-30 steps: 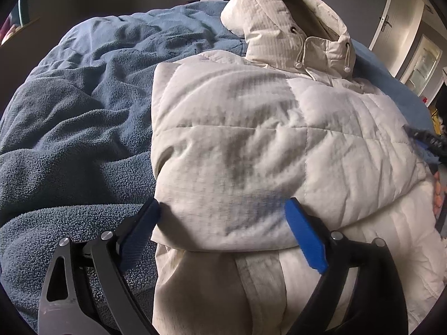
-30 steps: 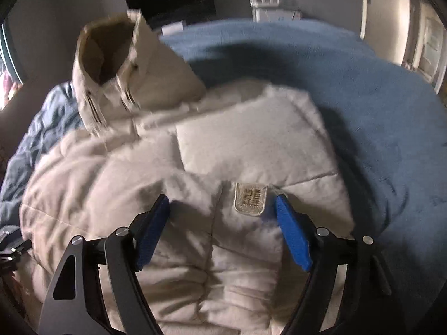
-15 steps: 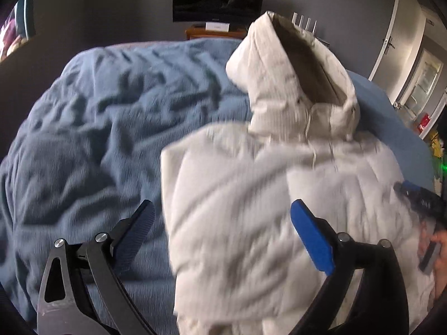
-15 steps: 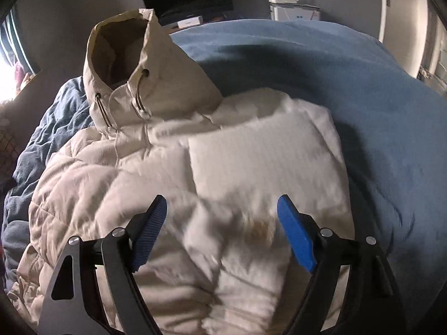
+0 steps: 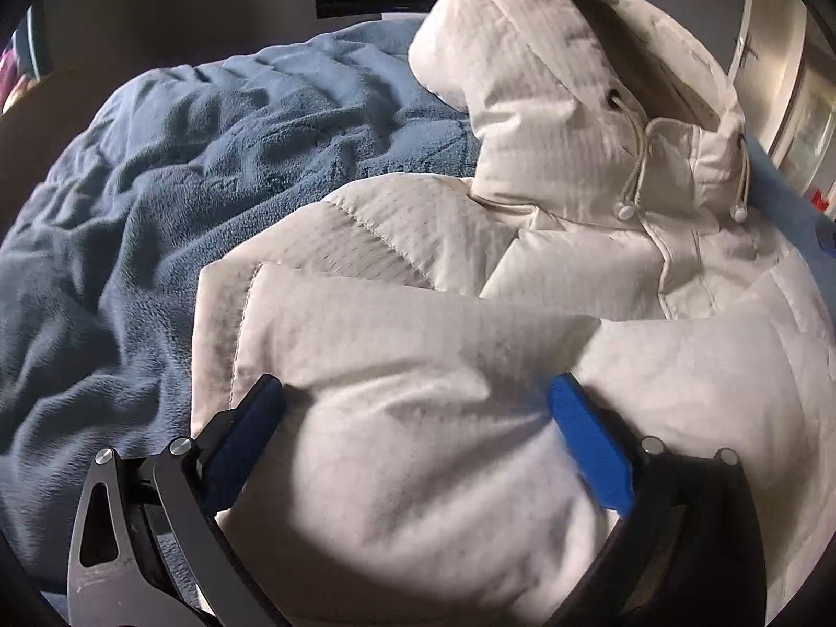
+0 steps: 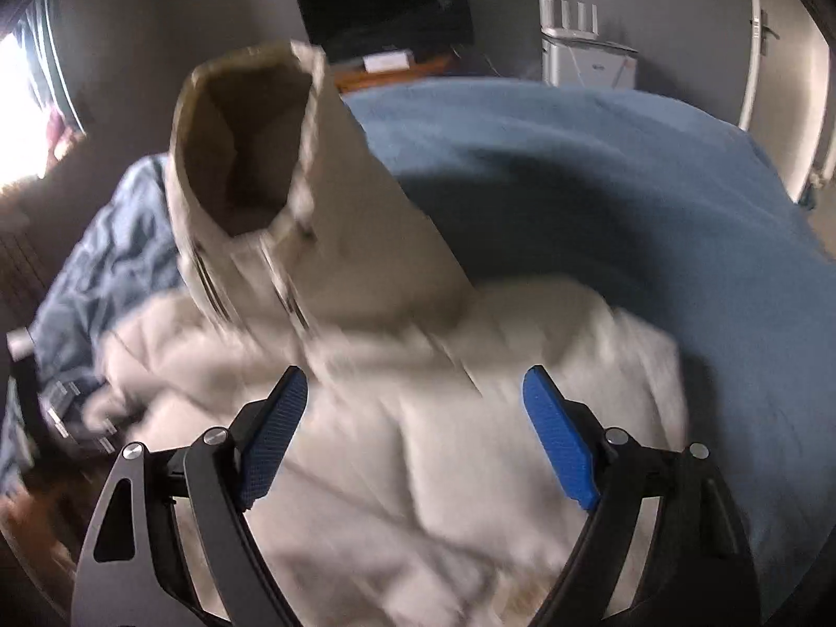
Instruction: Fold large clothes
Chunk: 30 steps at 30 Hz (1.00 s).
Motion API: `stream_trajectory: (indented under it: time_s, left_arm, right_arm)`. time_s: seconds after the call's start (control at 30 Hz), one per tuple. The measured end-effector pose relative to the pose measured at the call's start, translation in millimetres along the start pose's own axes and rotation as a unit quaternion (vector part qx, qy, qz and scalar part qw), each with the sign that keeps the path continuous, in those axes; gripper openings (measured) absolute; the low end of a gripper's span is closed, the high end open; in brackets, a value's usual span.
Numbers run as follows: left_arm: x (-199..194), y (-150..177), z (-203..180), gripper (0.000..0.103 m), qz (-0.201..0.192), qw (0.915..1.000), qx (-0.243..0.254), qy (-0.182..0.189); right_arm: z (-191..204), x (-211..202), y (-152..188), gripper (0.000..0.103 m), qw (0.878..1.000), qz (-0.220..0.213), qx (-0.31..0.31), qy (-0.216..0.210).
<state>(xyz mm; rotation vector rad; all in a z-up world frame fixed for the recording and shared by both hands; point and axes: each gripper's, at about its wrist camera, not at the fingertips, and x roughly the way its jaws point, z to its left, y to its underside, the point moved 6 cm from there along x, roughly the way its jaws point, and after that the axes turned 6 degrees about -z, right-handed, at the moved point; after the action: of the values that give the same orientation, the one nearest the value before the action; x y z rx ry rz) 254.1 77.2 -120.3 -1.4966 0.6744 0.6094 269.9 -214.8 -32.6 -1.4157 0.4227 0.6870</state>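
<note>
Cream quilted hooded jacket (image 5: 470,366), folded, lying on blue fleece blanket (image 5: 157,209) over bed. Left tool (image 5: 418,407) and right tool (image 6: 413,402) both gaping, jaws just widening, gripping nothing.

I can read no text, label or number anywhere in front of me; everything here is unmarked or blurred.

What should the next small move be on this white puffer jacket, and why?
Probably fold the hood down onto the jacket. The body already lies folded on the blue blanket, the hood stands up behind it, and both hand-held grippers, left and right, are open and empty.
</note>
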Motion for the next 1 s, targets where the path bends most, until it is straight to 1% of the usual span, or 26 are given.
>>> stream_trajectory:
  time_s: [0.1,0.17,0.23,0.33,0.37,0.4,0.43,0.47,0.5,0.53,0.63,0.73,0.77,0.83,0.9,0.93,1.0]
  left_arm:
    - [-3.3,-3.0,2.7,0.097,-0.019,0.9998,-0.008,0.002]
    - [-9.6,-5.6,4.5,0.096,-0.037,0.9992,-0.013,0.005]
    - [-10.3,-7.6,3.0,0.096,-0.047,0.9987,-0.020,0.009]
    - [-7.2,-7.6,2.6,0.096,-0.048,0.9986,-0.022,0.010]
    - [-6.8,-7.8,2.5,0.096,-0.048,0.9986,-0.022,0.011]
    - [-7.0,-7.8,2.5,0.096,-0.048,0.9985,-0.023,0.012]
    - [-7.9,-7.7,3.4,0.096,-0.051,0.9982,-0.026,0.017]
    - [-9.1,-7.6,4.6,0.096,-0.053,0.9979,-0.031,0.021]
    - [-11.6,-7.1,5.9,0.096,-0.056,0.9975,-0.035,0.024]
    - [-13.9,-7.3,8.2,0.096,-0.060,0.9970,-0.042,0.025]
    - [-27.0,-11.1,12.5,0.096,-0.075,0.9947,-0.065,0.028]
    - [-49.0,-20.3,10.0,0.096,-0.098,0.9909,-0.080,0.046]
    - [-55.5,-23.9,7.7,0.096,-0.106,0.9902,-0.077,0.048]
    - [-72.5,-39.6,0.0,0.096,-0.131,0.9886,-0.056,0.048]
    - [-78.3,-56.3,-9.3,0.096,-0.131,0.9895,-0.036,0.049]
    - [-79.4,-63.7,-12.6,0.096,-0.130,0.9898,-0.032,0.049]
    - [-92.9,-82.1,-20.1,0.096,-0.147,0.9870,-0.031,0.056]
  right_arm:
    - [11.3,23.4,-32.4,0.081,1.000,-0.007,0.001,-0.006]
    - [17.7,41.1,-50.1,0.081,1.000,-0.016,0.007,-0.012]
    - [21.5,59.8,-66.0,0.081,1.000,-0.019,0.011,-0.016]
    - [27.9,79.7,-89.8,0.080,1.000,-0.027,-0.005,0.004]
    - [32.2,87.0,-94.1,0.077,1.000,-0.023,-0.017,0.006]
    - [34.7,92.9,-95.2,0.058,0.999,-0.016,-0.025,0.012]
    - [35.5,96.3,-93.8,0.034,0.999,-0.008,-0.028,0.013]
    - [36.9,97.5,-89.8,0.030,1.000,-0.002,-0.028,0.008]
    - [37.5,93.5,-85.0,0.020,1.000,-0.009,-0.028,0.001]
    - [39.0,86.9,-79.4,0.016,0.999,-0.018,-0.039,-0.009]
    - [43.3,61.9,-61.6,0.014,0.996,-0.054,-0.073,-0.017]
    - [50.0,32.1,-26.4,0.013,0.989,-0.078,-0.120,-0.031]
    - [52.6,25.5,-17.5,0.013,0.987,-0.082,-0.133,-0.033]
    - [54.5,9.1,1.4,0.012,0.981,-0.095,-0.164,-0.036]
    - [51.8,-3.8,15.5,0.012,0.978,-0.102,-0.179,-0.039]
    - [50.4,-8.3,24.0,0.012,0.978,-0.099,-0.178,-0.045]
    - [43.8,-9.9,35.2,0.012,0.980,-0.091,-0.168,-0.052]
